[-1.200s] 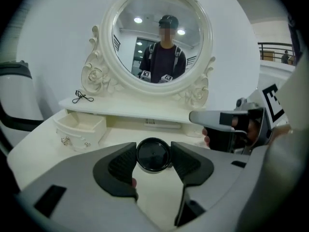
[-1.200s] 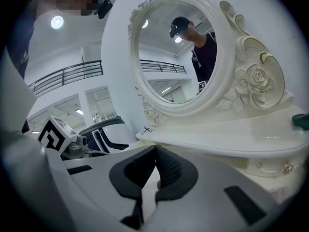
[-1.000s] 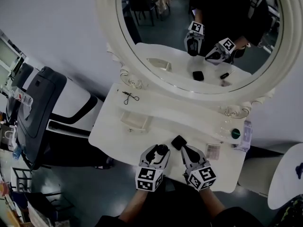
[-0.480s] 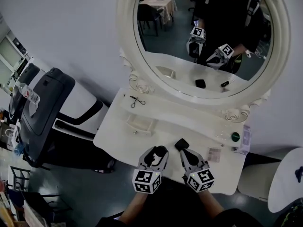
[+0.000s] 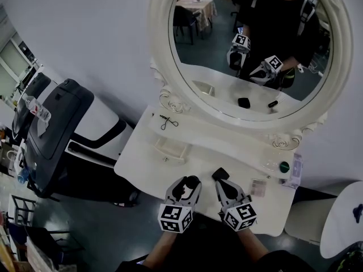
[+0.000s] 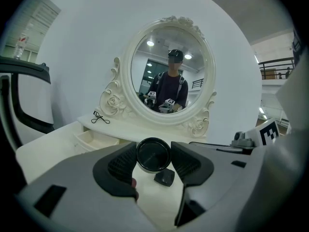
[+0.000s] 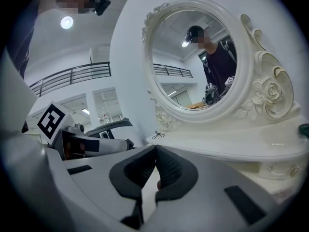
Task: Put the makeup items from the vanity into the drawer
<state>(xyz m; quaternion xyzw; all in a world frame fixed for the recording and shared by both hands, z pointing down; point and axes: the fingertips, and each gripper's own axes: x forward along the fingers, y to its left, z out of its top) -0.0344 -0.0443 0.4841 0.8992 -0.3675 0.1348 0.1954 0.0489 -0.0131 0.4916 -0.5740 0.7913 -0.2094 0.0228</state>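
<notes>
Transfer step: your left gripper [image 5: 190, 185] clamps the round black makeup jar [image 6: 153, 153] at the white vanity top's [image 5: 142, 162] front edge, while your right gripper [image 7: 155, 153] is closed and empty. Next, carry the jar left to the small open white drawer [image 5: 169, 148].

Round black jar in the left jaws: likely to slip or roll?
The round black jar looks rigid, so the left gripper's jaws probably won't deform it. Its glossy curved wall may slip on the pads. On its side, it would likely roll.
</notes>
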